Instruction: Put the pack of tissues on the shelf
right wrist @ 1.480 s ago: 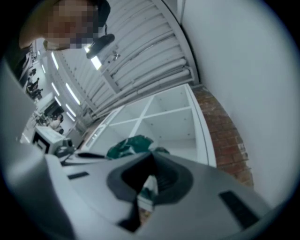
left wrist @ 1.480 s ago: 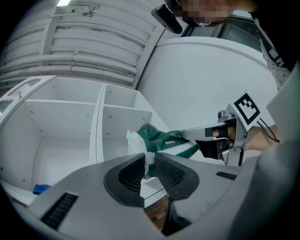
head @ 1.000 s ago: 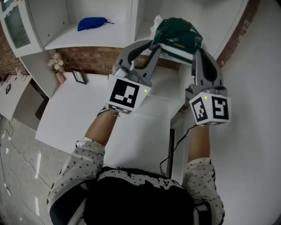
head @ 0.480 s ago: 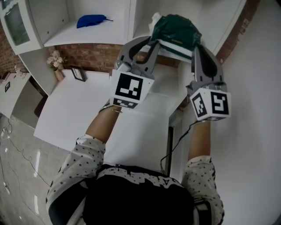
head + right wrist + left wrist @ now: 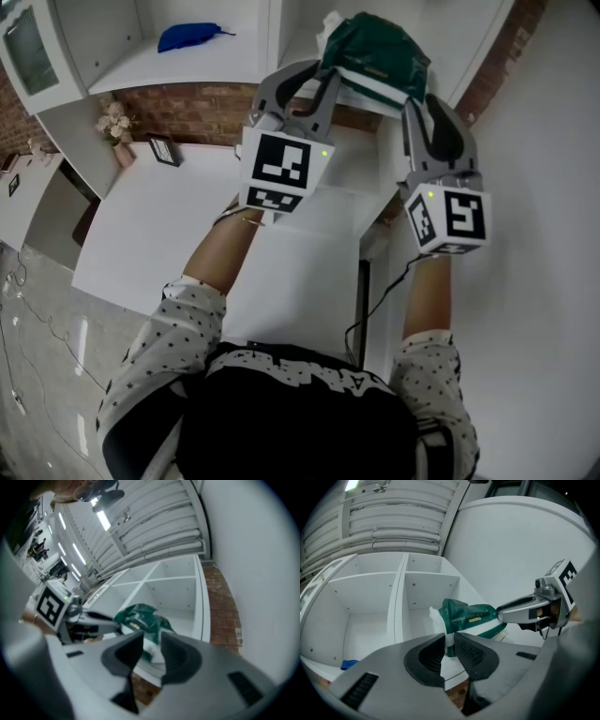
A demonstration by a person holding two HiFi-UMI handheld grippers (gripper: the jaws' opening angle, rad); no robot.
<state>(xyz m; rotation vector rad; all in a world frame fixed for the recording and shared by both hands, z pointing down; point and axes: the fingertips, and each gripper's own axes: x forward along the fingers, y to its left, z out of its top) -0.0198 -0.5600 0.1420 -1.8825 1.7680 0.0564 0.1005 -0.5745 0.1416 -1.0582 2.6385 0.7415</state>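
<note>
While the person's arms reach up from the bottom of the head view, the pack of tissues (image 5: 375,58), dark green with a white band along its lower side, sits in the upper centre of the frame at the front edge of the right-hand compartment of the white shelf (image 5: 225,66). It is carried between both tools. The left tool (image 5: 323,80) is clenched on the pack's left end; in the left gripper view its two dark pads (image 5: 450,644) pinch the white wrapper low in the frame, with the green body of the pack (image 5: 468,618) stretching away to the right toward the other tool's finger. The right tool (image 5: 419,98) grasps the opposite end, and the right gripper view shows its jaws (image 5: 152,644) closed on the white and green edge of the pack (image 5: 138,616). Whether the pack's underside touches the shelf board cannot be told. A blue object (image 5: 192,36) lies in the left compartment at the upper left. Below the shelf runs a brick wall (image 5: 197,108), and on the white tabletop (image 5: 178,234) at the left stand a bunch of flowers (image 5: 111,127) and a small picture frame (image 5: 164,150).
</note>
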